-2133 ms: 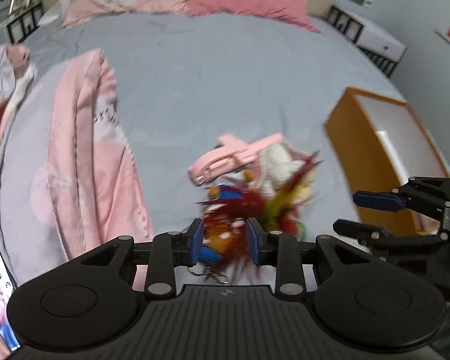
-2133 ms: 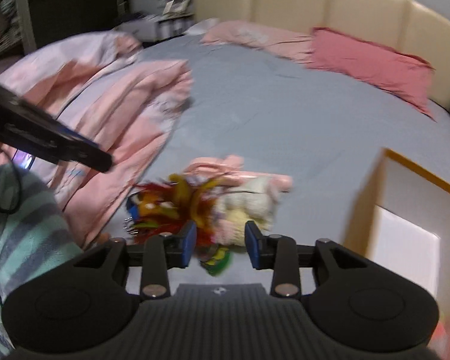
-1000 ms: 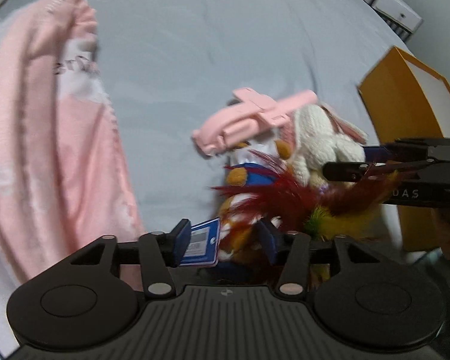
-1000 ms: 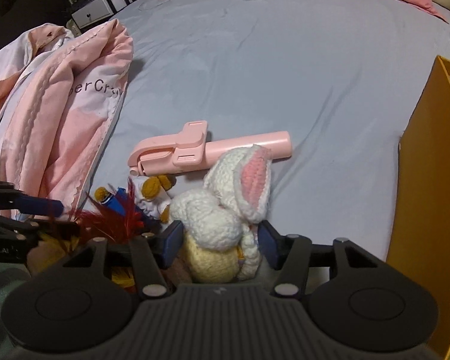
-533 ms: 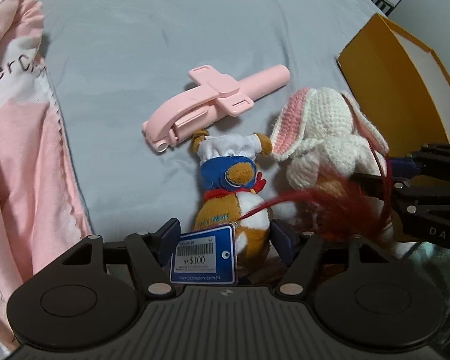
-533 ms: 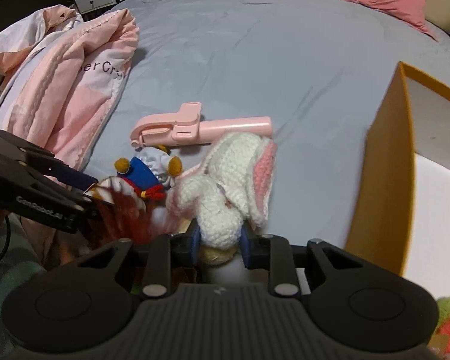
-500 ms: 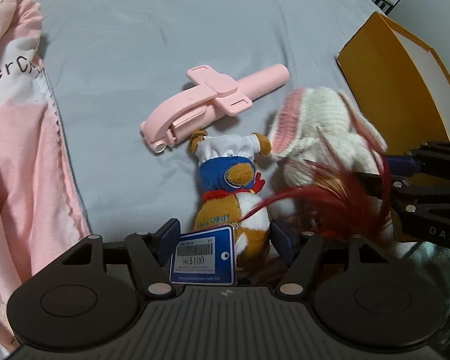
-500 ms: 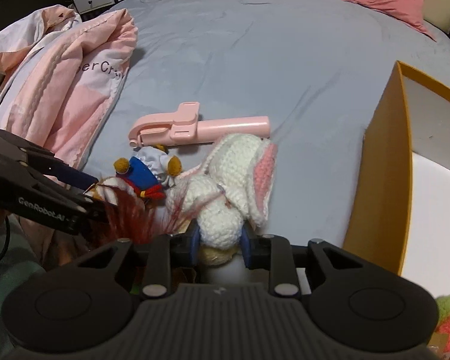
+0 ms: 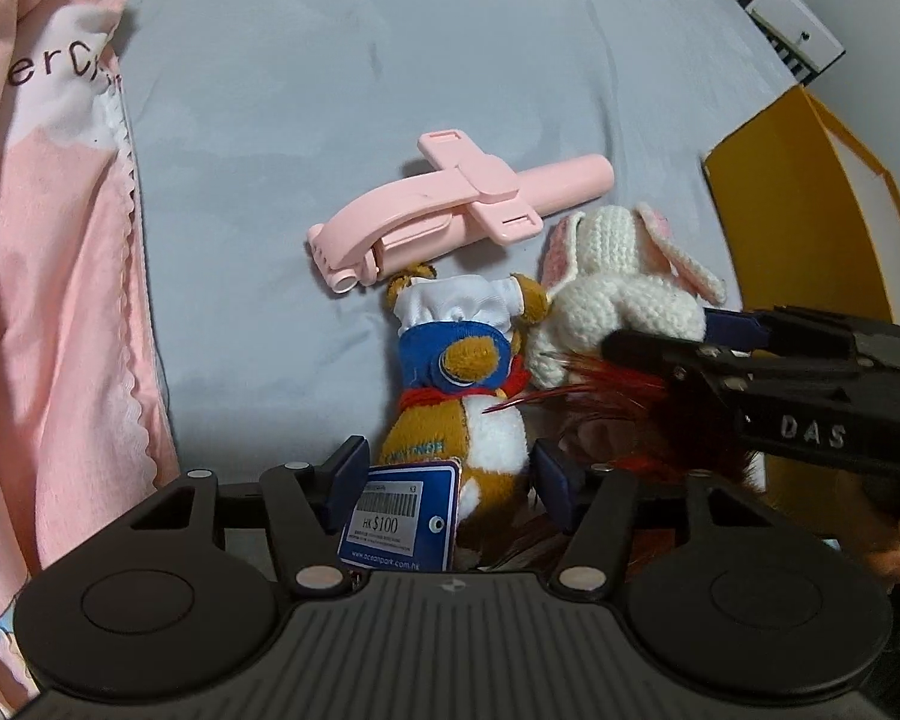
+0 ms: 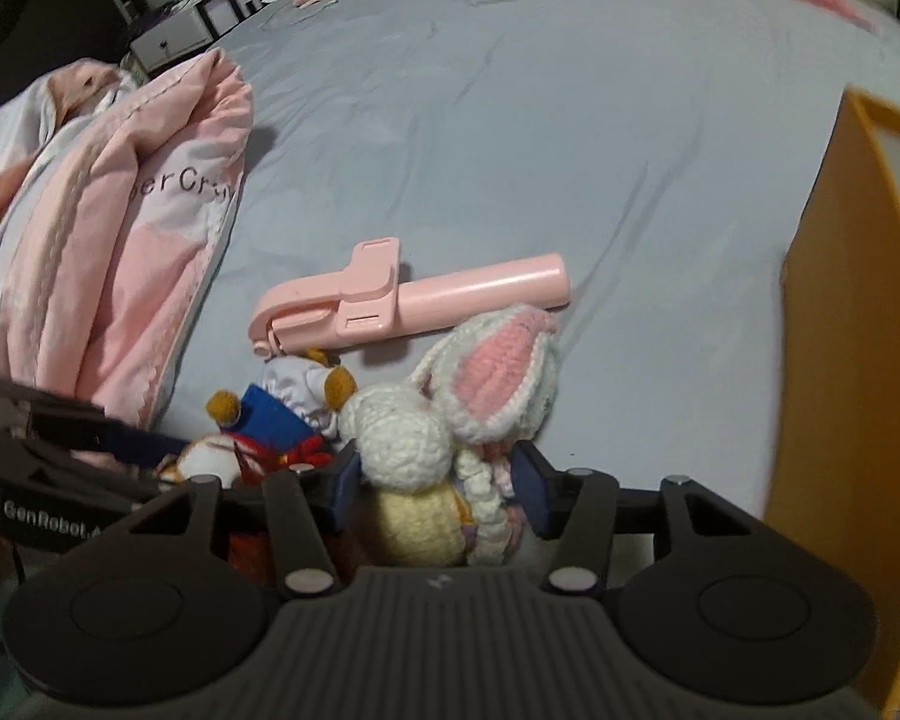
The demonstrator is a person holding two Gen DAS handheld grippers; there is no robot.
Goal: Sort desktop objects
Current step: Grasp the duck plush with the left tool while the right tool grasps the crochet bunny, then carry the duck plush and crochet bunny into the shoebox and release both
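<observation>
A plush toy (image 9: 462, 372) with a white hat, blue cap and blue price tag lies on the grey sheet between the fingers of my left gripper (image 9: 450, 477). Its jaws are closing and the pads stand beside the toy without squeezing it. My right gripper (image 10: 438, 483) has the white crocheted bunny (image 10: 492, 372) between its jaws, which are opening and look clear of the yarn. A pink selfie stick (image 9: 450, 210) lies just beyond both toys. Red feathers (image 9: 618, 402) lie under the right gripper (image 9: 666, 333) beside the bunny (image 9: 618, 276).
An orange box (image 9: 798, 228) with a white inside stands open at the right, close to the bunny. A pink quilt (image 9: 48, 300) is bunched along the left. Bare grey sheet (image 10: 510, 120) stretches beyond the selfie stick (image 10: 408, 300) to pink pillows.
The right gripper's jaws, half a second ago pinched narrow on the bunny, now stand wider around it. The red feathers have sunk lower at the right. The left gripper has barely moved.
</observation>
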